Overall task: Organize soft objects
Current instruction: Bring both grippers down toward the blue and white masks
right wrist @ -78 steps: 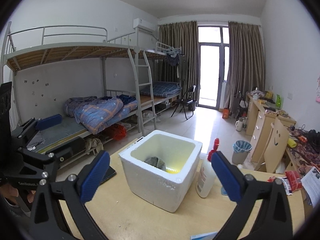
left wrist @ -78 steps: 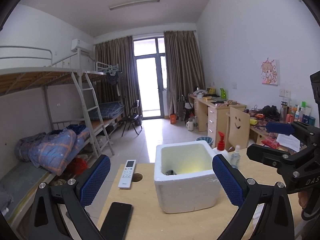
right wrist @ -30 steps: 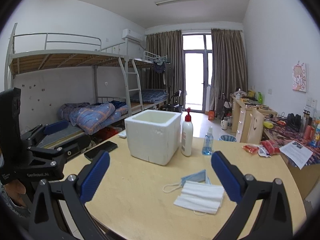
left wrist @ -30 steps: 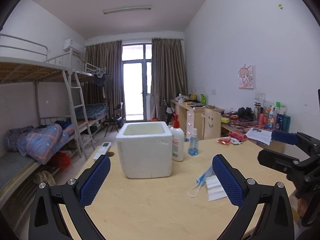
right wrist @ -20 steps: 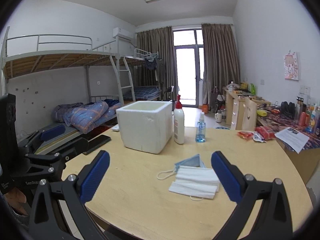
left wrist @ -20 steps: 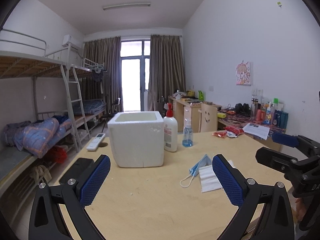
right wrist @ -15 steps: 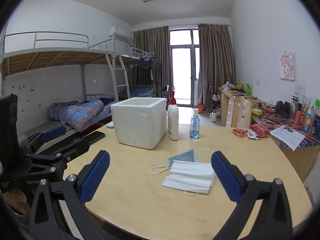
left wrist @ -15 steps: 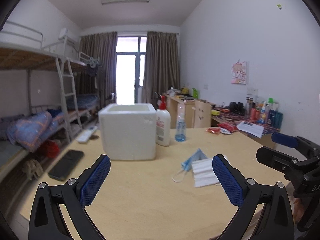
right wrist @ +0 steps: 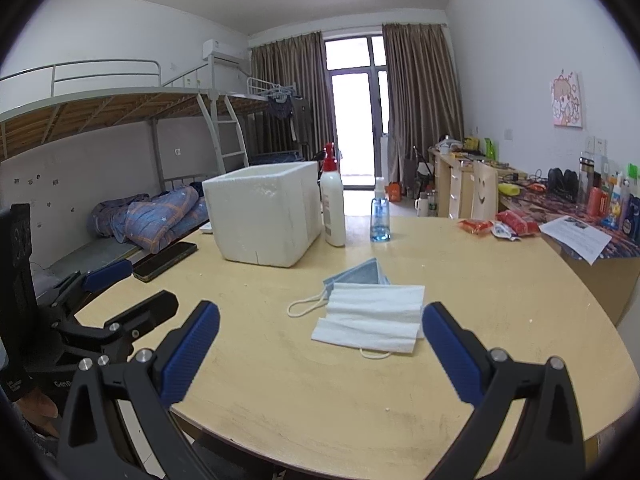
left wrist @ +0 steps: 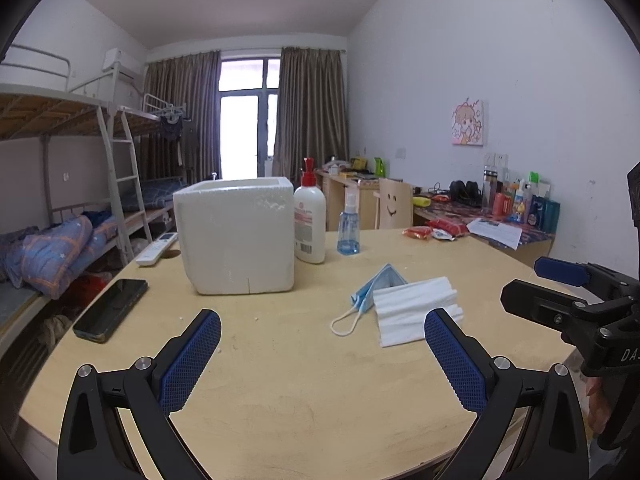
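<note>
A white face mask (left wrist: pixel 414 307) (right wrist: pixel 372 314) lies flat on the round wooden table (left wrist: pixel 304 392), partly over a blue face mask (left wrist: pixel 380 285) (right wrist: pixel 360 272). A white foam box (left wrist: pixel 236 236) (right wrist: pixel 264 212) stands behind them; its inside is hidden. My left gripper (left wrist: pixel 320 360) is open and empty, low over the table in front of the masks. My right gripper (right wrist: pixel 320 354) is open and empty, just short of the white mask. Each gripper shows at the edge of the other's view.
A lotion pump bottle (left wrist: pixel 309 224) and a small blue spray bottle (left wrist: pixel 348 226) stand right of the box. A black phone (left wrist: pixel 110 309) and a white remote (left wrist: pixel 157 243) lie at the left. Red snack packets (right wrist: pixel 496 226) and paper (right wrist: pixel 576 236) lie far right.
Both grippers have pulled back and dropped from above the foam box to low over the near table. The masks have come into view in front of them. Both stay open.
</note>
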`<action>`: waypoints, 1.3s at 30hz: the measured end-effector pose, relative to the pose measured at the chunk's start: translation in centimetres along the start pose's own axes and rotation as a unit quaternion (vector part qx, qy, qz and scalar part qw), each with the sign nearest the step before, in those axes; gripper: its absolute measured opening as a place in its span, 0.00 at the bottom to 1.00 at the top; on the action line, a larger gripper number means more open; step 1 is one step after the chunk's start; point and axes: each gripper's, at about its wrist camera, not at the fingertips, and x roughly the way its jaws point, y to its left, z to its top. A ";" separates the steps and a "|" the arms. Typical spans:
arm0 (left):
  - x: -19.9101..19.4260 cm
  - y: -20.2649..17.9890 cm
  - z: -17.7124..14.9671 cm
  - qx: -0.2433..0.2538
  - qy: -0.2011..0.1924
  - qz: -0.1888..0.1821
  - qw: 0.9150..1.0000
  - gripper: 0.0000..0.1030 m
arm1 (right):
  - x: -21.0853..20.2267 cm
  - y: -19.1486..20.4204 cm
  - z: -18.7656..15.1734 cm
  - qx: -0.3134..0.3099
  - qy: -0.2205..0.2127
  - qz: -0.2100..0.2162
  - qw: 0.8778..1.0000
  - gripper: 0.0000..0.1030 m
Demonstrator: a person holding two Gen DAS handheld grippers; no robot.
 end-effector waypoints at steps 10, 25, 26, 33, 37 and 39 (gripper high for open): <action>1.5 -0.1 -0.5 -0.002 0.025 -0.005 1.000 0.99 | 0.9 -1.4 -0.5 0.014 0.020 -0.011 1.000 0.99; 5.2 -1.2 -0.6 0.001 0.072 -0.011 0.997 0.99 | 3.4 -4.4 -0.5 0.045 0.046 -0.015 0.998 0.99; 5.5 -1.2 -0.5 0.001 0.076 -0.011 0.997 0.99 | 3.4 -4.7 -0.5 0.050 0.046 -0.014 0.998 0.99; 7.6 -1.3 -0.3 -0.002 0.098 -0.013 0.995 0.99 | 5.6 -6.3 0.0 0.062 0.072 -0.018 0.995 0.99; 8.8 -1.5 -0.1 -0.008 0.109 -0.017 0.994 0.99 | 6.6 -6.8 0.3 0.064 0.081 -0.019 0.994 0.99; 9.4 -1.6 0.0 -0.007 0.112 -0.017 0.994 0.99 | 7.1 -7.0 0.4 0.059 0.086 -0.020 0.994 0.99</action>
